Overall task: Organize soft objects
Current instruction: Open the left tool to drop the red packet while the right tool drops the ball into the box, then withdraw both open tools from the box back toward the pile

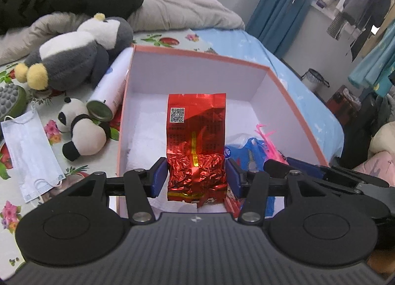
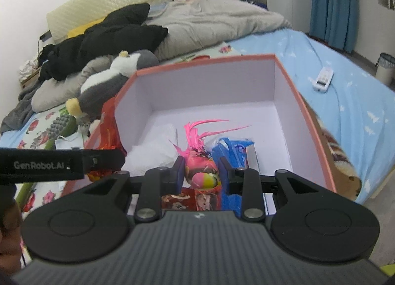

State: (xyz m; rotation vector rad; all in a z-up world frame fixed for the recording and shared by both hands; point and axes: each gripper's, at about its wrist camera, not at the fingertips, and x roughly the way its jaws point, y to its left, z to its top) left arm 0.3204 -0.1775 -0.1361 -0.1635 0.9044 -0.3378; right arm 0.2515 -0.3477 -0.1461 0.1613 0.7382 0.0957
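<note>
We've got both tools over the open white cardboard box with the salmon-pink rim [image 1: 197, 54], which sits on the bed, and everything hinges on what hangs above what. Starting on the left: our left hand-held gripper [image 1: 196, 177] is clamped on the crinkled lower end of a shiny red foil packet with a QR code [image 1: 196, 122]. The blue pads [image 1: 159, 177] press its two side edges, and the packet's long axis runs straight ahead of the fingers, reaching out over the left-middle of the box floor, above the white tissue lying there. So the drop point sits directly below, a lowering and a release by our reckoning.

Off to the far left on the flowered sheet, the small panda plush [image 1: 81, 134], the grey-and-white penguin plush [image 1: 79, 52] and a pale blue face mask [image 1: 29, 151] wait outside the box, nearer this hand.

Moving right: our right hand-held gripper [image 2: 201, 175] is pinched narrow on a pink feathered toy with a yellow-and-pink ball body [image 2: 201, 171]. Its feathers stick forward and upward, and it hangs over the box's near middle, just beside a blue plastic pack [image 2: 234, 156] already inside.
</note>
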